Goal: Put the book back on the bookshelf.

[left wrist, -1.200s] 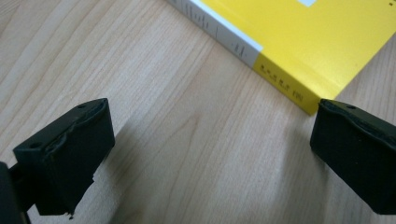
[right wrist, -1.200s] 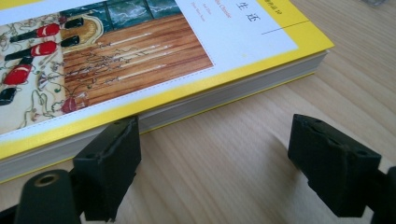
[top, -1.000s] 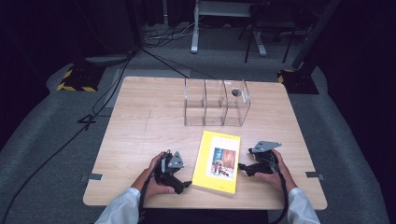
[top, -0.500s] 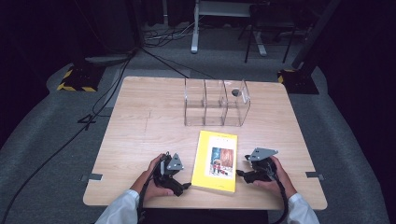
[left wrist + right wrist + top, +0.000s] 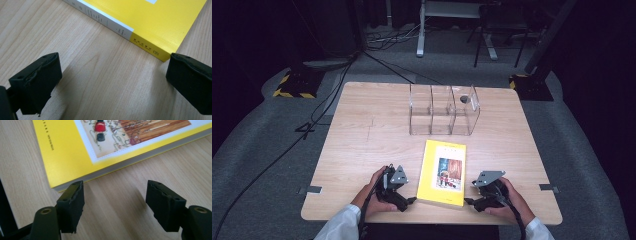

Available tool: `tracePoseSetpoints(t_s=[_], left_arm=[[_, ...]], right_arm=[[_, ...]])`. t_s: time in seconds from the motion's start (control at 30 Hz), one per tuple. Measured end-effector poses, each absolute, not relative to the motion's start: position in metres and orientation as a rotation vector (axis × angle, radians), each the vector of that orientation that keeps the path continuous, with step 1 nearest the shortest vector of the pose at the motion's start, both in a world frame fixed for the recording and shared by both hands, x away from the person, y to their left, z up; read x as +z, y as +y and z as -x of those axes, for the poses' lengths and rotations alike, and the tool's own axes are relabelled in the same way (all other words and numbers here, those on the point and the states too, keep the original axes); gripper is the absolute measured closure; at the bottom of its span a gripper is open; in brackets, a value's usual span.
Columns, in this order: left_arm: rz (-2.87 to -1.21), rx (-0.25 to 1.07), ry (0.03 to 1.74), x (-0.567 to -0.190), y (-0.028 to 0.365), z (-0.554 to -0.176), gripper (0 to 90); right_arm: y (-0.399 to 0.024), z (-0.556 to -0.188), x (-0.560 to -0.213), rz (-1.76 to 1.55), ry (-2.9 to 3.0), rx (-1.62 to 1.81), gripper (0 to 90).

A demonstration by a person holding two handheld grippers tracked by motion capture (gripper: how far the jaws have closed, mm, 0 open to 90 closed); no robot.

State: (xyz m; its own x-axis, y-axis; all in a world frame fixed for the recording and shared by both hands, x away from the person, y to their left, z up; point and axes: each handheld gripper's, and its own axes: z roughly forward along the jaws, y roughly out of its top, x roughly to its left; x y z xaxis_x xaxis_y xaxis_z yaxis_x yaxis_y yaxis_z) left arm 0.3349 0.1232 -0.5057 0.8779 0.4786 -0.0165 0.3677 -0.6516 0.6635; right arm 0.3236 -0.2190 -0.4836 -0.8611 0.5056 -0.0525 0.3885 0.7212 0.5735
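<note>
- High view: yellow book (image 5: pixel 443 171) flat on the table (image 5: pixel 362 135), left gripper (image 5: pixel 404 200) and right gripper (image 5: pixel 469 199) flanking its near end.
- Left gripper view: jaws spread wide, empty, book corner just ahead.
- Right gripper view: jaws have just been closing, nothing between them, book's edge close.

Yellow book (image 5: pixel 444 172): closed, lying flat on the wooden table (image 5: pixel 372 130), front cover up, near the person's edge. Cover carries a framed picture with a small red figure. The spine is white and yellow. No damage visible.
</note>
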Motion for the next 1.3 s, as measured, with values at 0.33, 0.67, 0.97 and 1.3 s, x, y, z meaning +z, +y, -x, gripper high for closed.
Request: tracePoseSetpoints(t_s=[0.33,0.67,0.97,1.3], left_arm=[[-2.349,0.208,0.607,-0.506,0.123,-0.335,0.7],[-2.349,0.207,0.609,-0.506,0.123,-0.335,0.7],[-2.35,0.207,0.609,-0.506,0.123,-0.335,0.7],[-2.351,0.209,0.614,-0.505,0.123,-0.334,0.8]], right_arm=[[-0.206,-0.31,-0.475,-0.64,2.857,0.736,56.3],[-0.188,-0.31,-0.468,-0.551,2.98,0.583,71.5],[-0.177,-0.311,-0.466,-0.556,2.995,0.5,72.8],[-0.194,-0.302,-0.472,-0.577,2.916,0.743,80.1]])
